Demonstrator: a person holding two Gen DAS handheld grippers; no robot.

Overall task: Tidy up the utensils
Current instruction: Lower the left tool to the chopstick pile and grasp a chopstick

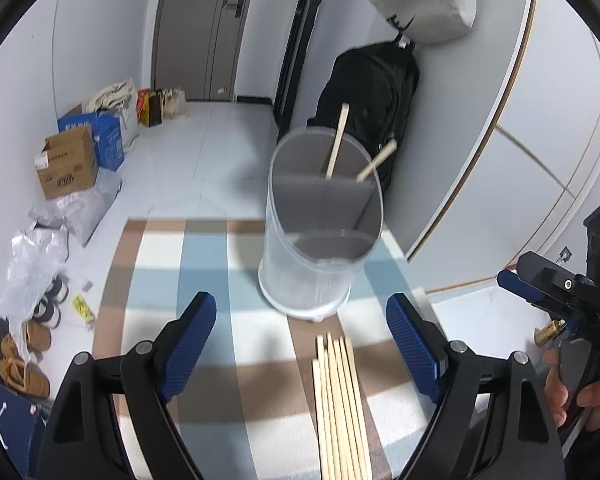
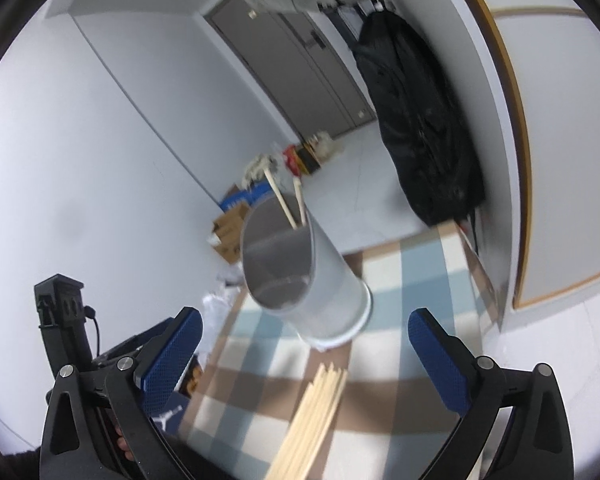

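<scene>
Just beyond both spread, empty claws, left (image 1: 300, 344) and right (image 2: 306, 354), the translucent divided plastic holder (image 1: 320, 236) has two wooden chopsticks (image 1: 337, 142); a loose bundle (image 1: 340, 408) waits between the jaws.

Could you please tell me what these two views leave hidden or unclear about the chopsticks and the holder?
- Loose chopsticks: near ends cut off by the bottom edge in both wrist views, so the count is uncertain.
- Two chopsticks in the holder: lower parts hidden by the grey divider.
- Holder: blurred in the right wrist view; its bottom is indistinct.
- Right gripper: partly cut off at the left view's edge.
</scene>
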